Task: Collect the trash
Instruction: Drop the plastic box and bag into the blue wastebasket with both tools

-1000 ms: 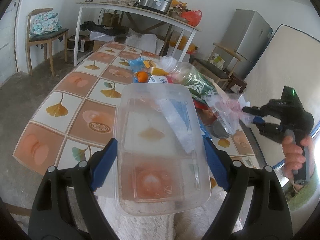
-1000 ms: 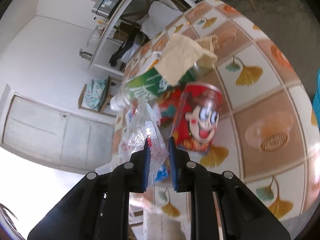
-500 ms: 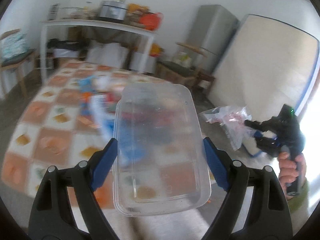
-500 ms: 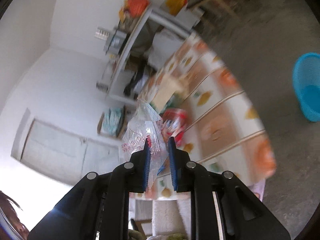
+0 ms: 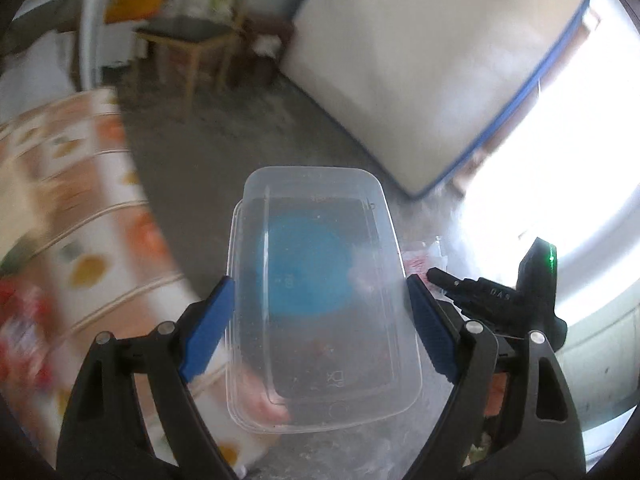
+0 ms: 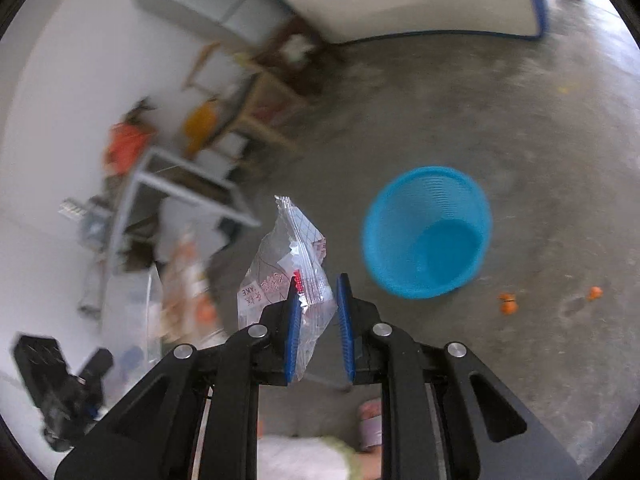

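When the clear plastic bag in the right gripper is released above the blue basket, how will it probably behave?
The clear plastic bag with red print looks thin and crumpled, so it is probably floppy and very light. It may flutter and drift rather than drop straight into the round blue plastic basket. Its smooth film could also cling to the right gripper, whose jaws pinch it.

One clear plastic container [image 5: 324, 300], one plastic bag [image 6: 288, 268], one blue basket [image 6: 426, 232], two grippers
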Motion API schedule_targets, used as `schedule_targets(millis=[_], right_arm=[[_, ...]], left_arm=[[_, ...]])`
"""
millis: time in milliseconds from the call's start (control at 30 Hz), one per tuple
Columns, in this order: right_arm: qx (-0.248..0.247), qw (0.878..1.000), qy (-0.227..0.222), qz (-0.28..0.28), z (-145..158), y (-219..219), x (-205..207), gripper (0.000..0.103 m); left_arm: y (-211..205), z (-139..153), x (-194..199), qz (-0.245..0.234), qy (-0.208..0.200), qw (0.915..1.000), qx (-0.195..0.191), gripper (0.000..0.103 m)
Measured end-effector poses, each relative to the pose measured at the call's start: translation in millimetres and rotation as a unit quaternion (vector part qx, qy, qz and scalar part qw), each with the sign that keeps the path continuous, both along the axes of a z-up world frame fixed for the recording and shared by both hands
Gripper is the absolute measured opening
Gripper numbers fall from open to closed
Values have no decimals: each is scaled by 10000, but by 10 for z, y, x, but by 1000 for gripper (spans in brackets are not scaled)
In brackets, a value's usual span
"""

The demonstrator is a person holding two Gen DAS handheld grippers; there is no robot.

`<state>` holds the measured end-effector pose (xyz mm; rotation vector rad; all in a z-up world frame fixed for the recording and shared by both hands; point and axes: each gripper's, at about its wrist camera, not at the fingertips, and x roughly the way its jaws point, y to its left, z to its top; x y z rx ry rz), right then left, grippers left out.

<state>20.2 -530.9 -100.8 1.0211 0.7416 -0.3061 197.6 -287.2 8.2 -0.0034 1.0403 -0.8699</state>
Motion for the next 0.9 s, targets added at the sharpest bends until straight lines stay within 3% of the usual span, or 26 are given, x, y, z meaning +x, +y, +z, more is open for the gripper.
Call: schedule_targets(millis=[100,200,333,400,433,500,667,900], right_arm=[[6,9991,362,-199,-288,-257,145,18],[-30,9975,625,-333,-501,-449,401,18],[40,9957,697,-601,-807,-831,611,23],[304,9958,606,-608,-1041,-1028,730,57],[373,9953,619,-640,-1148,-1075,790,62],[483,9925,785,-802,-1363,-1168,786,63],[596,9913,663,-972,-1550,-1201,598,63],[282,9941,489,-926,-1361,-1090,229,63]], left_arm=[[-536,-270,187,-199,63,9992,349,81],[-1016,-564,417,-261,414,9975,517,81],[-1551,-878,677,-318,489,9955,746,83],[-1656,-1003,787,-264,564,9946,835,83],[-1708,-1075,850,-201,631,9941,856,83],[-1711,-1149,922,-67,733,9943,773,83],[-1596,-1089,846,-78,829,9960,308,83],[-1378,-673,634,-300,629,9975,-63,83]])
